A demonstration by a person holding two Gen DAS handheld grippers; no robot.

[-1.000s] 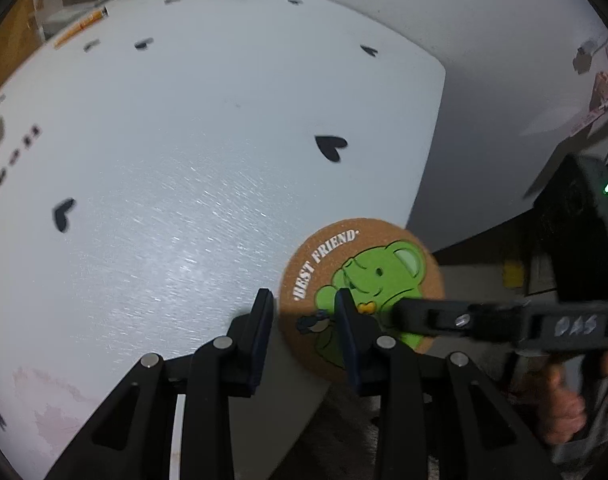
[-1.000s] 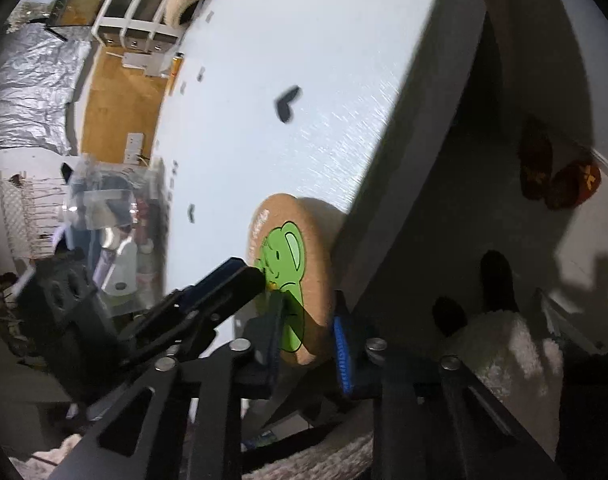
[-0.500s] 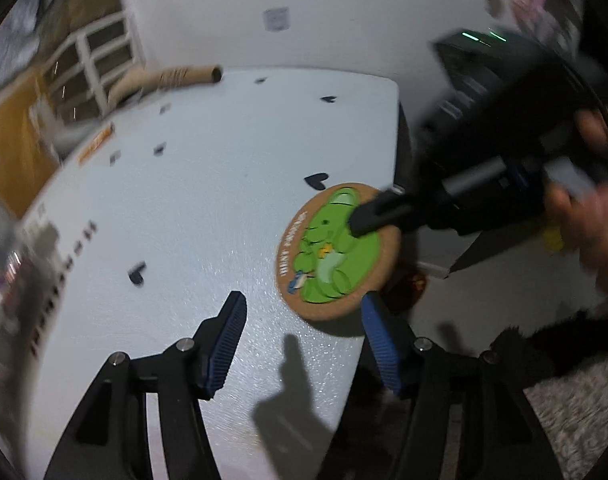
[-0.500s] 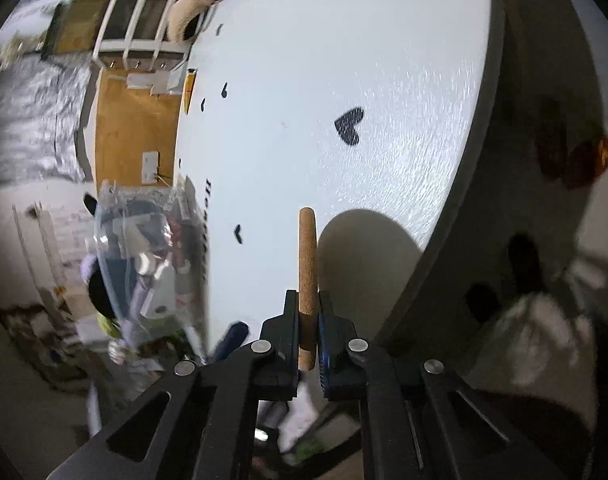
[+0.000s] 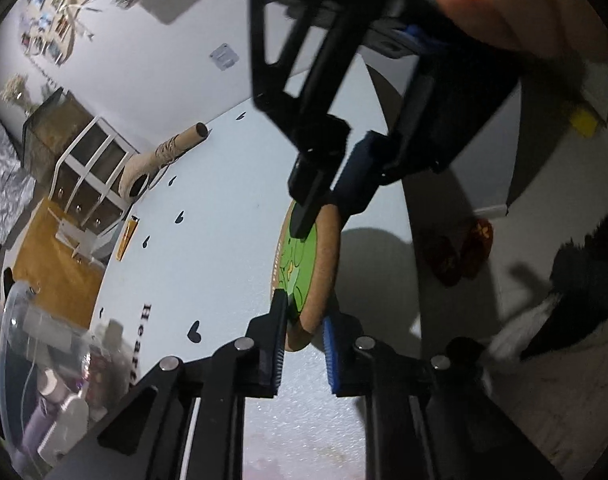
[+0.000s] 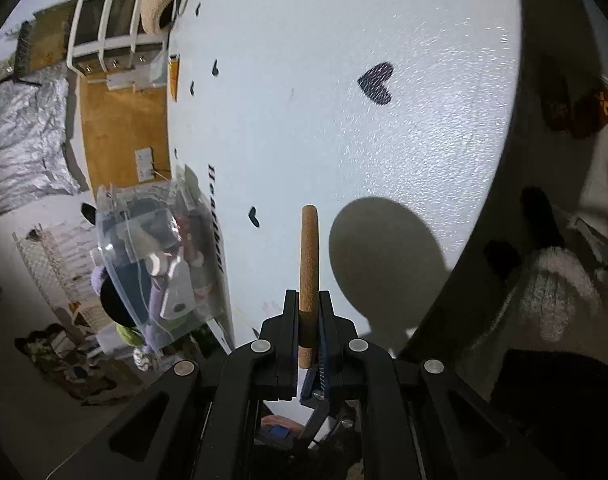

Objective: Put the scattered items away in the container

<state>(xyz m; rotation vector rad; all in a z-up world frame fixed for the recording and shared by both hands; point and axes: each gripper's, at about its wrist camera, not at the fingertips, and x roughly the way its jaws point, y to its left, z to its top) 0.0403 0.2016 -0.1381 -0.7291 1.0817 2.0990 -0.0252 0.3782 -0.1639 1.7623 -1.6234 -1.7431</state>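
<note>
Our right fingers (image 6: 308,320) are pinching the round cork coaster (image 6: 309,264) by its edge, so from the right wrist we see it only as a thin brown strip standing up between them. Our left fingers (image 5: 302,332) are closing on the same coaster (image 5: 312,276) from the other side, and its lower rim sits between them; we cannot tell if both pads press on it. From the left wrist we see the coaster's face, with a green cartoon picture on it, and the right gripper (image 5: 324,200) comes down from above and holds the top rim. A hand (image 5: 516,4) shows at the top of that view. The coaster is held up in the air above the white counter (image 6: 384,140), near its rounded edge, and it throws a round shadow (image 6: 384,264) on the counter. The counter has small black hearts (image 6: 376,82) printed on it. The clear plastic container (image 6: 152,264) stands on the counter's far left side, well apart from the coaster, with small things already inside. A cardboard tube (image 5: 180,144) lies at the back of the counter.
</note>
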